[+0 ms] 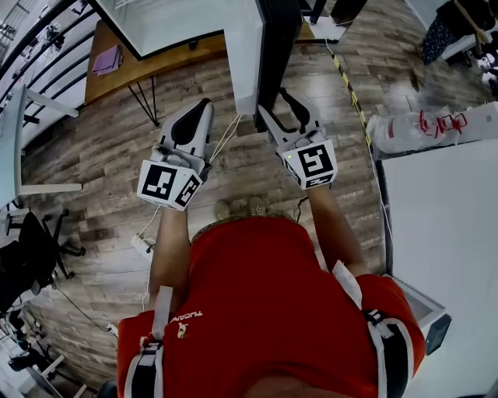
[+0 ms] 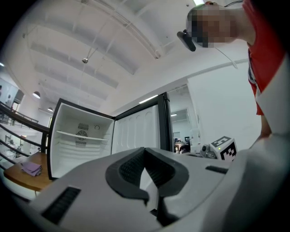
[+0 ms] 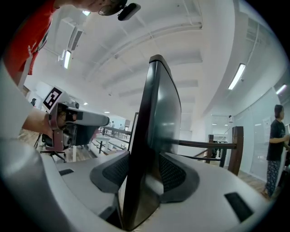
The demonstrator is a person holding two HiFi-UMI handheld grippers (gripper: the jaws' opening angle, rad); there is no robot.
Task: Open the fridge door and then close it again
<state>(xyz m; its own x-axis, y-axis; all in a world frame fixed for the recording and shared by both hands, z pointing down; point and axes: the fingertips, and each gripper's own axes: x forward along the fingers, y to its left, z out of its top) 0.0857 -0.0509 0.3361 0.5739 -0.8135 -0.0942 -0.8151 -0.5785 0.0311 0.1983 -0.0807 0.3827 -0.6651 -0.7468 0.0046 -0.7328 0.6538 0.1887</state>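
We have our right gripper [image 3: 144, 174] clamped on the free edge of the fridge door [image 3: 158, 118], which stands swung wide from the fridge [image 2: 80, 136]. Our left gripper [image 2: 145, 168] hovers before the open fridge, jaws pressed together on nothing.

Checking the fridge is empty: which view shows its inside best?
The left gripper view: the fridge interior faces it, one shelf, nothing on it. The head view sees the fridge only from above; the right gripper view only the door edge-on.
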